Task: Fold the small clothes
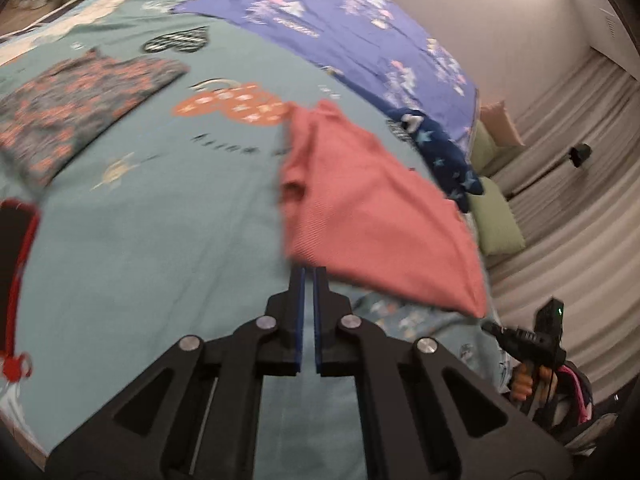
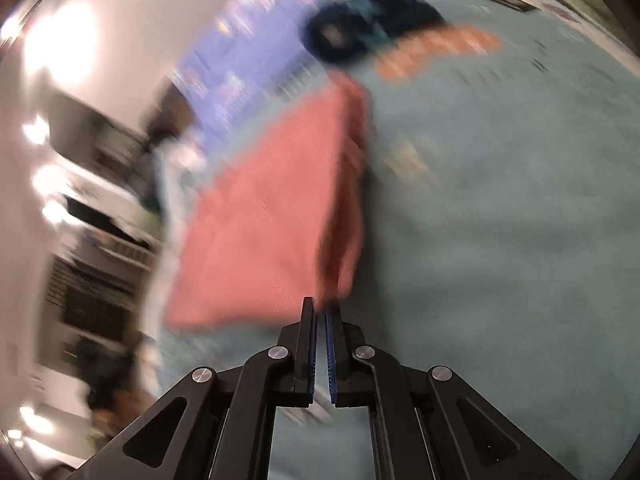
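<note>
A: What fills the scene, biggest thing first?

B: A bed under a teal printed bedspread (image 1: 140, 240), with a purple sheet (image 1: 340, 28) spread across its far side. A dark floral garment (image 1: 76, 108) lies flat at the far left and looks already folded, though blur makes that a judgement.

A: And the piece being worked on?

B: A coral-pink garment (image 1: 360, 200) hangs lifted above the bedspread near the bed's right edge. It seems doubled over, with a bunched edge on its left side.

A: What are the tongs doing?

B: The left gripper (image 1: 309, 270) is pinched narrow on the pink cloth's near corner. The right gripper (image 2: 321, 310) is also nearly closed and appears to clamp the cloth's lower edge; that view is heavily smeared.

A: How far along is the folding?

B: Probably midway: one piece seems finished, the pink one is not yet laid flat, and a dark blue starred garment (image 1: 448, 156) waits near the pillows
</note>
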{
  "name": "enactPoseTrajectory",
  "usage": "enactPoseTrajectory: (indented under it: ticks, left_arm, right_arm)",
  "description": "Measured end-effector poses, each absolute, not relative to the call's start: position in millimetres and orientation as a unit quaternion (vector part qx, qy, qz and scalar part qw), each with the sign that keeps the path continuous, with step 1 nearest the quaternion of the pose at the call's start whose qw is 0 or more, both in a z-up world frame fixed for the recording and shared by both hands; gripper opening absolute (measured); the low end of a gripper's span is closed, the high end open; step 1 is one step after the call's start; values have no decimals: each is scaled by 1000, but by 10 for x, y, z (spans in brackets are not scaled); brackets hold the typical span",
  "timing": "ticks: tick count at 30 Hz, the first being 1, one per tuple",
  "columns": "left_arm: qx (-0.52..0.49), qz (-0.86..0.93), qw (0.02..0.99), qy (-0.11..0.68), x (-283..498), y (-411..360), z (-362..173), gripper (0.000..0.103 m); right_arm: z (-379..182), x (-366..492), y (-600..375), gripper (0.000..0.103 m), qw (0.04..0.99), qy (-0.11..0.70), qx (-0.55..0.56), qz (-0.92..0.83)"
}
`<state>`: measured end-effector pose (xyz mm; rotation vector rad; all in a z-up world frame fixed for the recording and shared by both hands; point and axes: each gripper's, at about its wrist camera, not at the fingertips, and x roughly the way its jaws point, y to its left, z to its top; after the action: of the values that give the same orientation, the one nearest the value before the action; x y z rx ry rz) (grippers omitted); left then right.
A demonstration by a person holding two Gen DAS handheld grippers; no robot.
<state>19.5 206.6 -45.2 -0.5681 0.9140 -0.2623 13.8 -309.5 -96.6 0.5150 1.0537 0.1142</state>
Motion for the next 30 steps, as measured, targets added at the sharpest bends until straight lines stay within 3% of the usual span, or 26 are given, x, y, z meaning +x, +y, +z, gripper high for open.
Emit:
enactPoseTrajectory:
  ticks: [2, 3, 4, 5, 6, 7, 13, 22, 23, 24, 25, 26, 30]
  left_arm:
    - [-244, -104, 862, 432, 253, 2096, -425, 4]
    - [-230, -102, 867, 430, 335, 2050, -386, 9]
    - [-207, -106, 876, 422, 463, 1994, -317, 16]
    - [-188, -108, 883, 415, 566, 1933, -271, 33]
    - [-166, -109, 891, 408, 702, 1860, -229, 46]
    - [-146, -121, 896, 402, 883, 1757, -191, 48]
    - [-52, -145, 897, 415, 2012, 1250, -289, 50]
    - [-39, -168, 861, 478, 3000, 1093, -729, 50]
    - [-34, -176, 859, 480, 3024, 1068, -754, 50]
    - [-29, -181, 859, 477, 3038, 1039, -773, 41]
    - [-26, -182, 862, 472, 3041, 1026, -779, 22]
    - [-27, -183, 865, 466, 3045, 1024, -772, 12]
    - [-13, -160, 913, 374, 2685, 967, -422, 9]
  right_arm:
    - [-903, 105, -3180, 9, 848, 489, 202, 19]
    - [-829, 120, -3225, 13, 856, 477, 199, 13]
    - [-704, 168, -3264, 24, 867, 456, 201, 20]
    - [-599, 242, -3286, 39, 877, 436, 200, 35]
    - [-476, 376, -3285, 46, 889, 413, 191, 47]
    - [-409, 484, -3271, 52, 895, 404, 179, 55]
    - [-397, 1655, -3106, 52, 903, 407, 108, 87]
    - [-939, 2625, -3302, 56, 871, 465, 111, 114]
    - [-977, 2677, -3322, 56, 870, 463, 120, 121]
    - [-996, 2705, -3329, 56, 871, 458, 128, 125]
    - [-1000, 2723, -3327, 48, 872, 455, 129, 127]
    - [-1000, 2728, -3317, 3, 874, 450, 129, 127]
    - [-776, 2593, -3257, 5, 898, 402, 127, 127]
